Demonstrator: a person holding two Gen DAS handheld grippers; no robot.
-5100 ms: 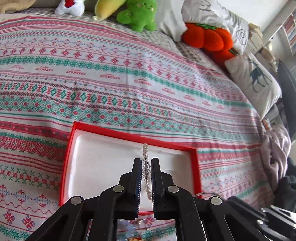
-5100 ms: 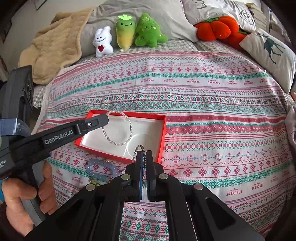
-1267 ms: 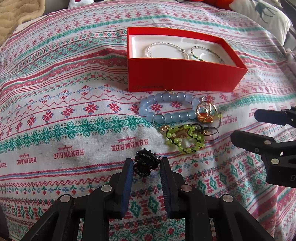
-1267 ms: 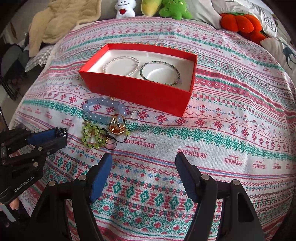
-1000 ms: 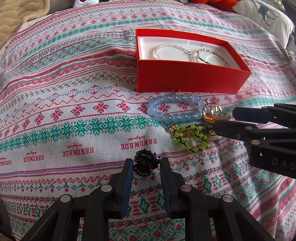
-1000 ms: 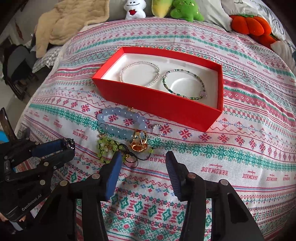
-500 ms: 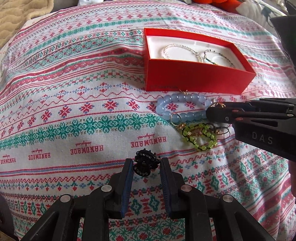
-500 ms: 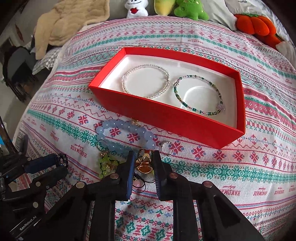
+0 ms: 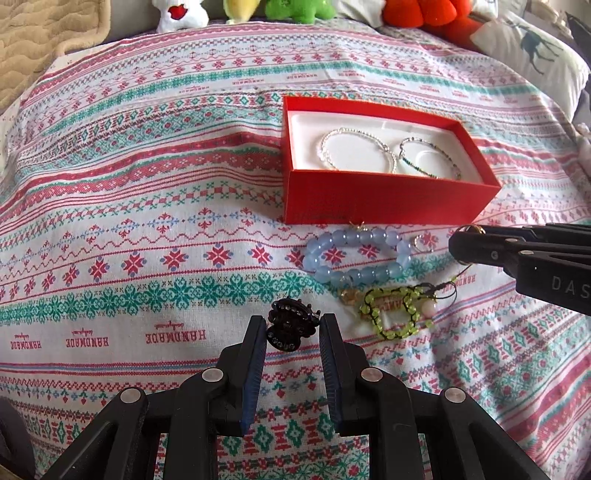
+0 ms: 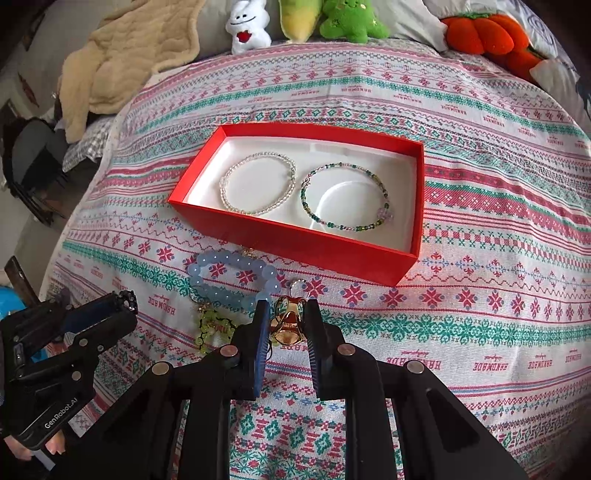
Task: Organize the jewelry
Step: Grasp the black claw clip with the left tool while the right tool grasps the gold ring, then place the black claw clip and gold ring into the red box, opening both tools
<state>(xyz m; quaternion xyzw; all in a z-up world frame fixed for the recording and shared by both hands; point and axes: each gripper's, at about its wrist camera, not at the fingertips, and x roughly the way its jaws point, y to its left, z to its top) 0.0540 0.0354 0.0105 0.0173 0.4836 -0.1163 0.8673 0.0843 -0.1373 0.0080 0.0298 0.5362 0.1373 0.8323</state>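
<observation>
Two bracelets lie side by side in the red box (image 10: 295,240) on the patterned bedspread (image 9: 147,206): a clear one (image 10: 257,184) to the left and a green one (image 10: 345,199) to the right, both flat on the white lining. Just in front of the box, on the cloth, sits a blue bead bracelet (image 9: 356,254), with a small ring (image 9: 422,243) beside it and a lime bracelet (image 9: 393,312) nearer the cameras, its dark cord trailing toward the right gripper. The left gripper (image 9: 293,328) is narrowed around a black hair clip (image 9: 291,323), its blue pads pressing the clip from both sides above the bedspread. The right gripper (image 10: 286,321) is likewise closed to a narrow gap, clamping a gold charm (image 10: 288,325) between its pads, just in front of the blue beads; in the left wrist view its tips show from the side with a bit of gold at the end. Plush toys (image 10: 314,20) line the far edge of the bed, with a beige blanket (image 10: 122,55) at the far left and an orange pumpkin cushion (image 10: 484,35) at the far right.
</observation>
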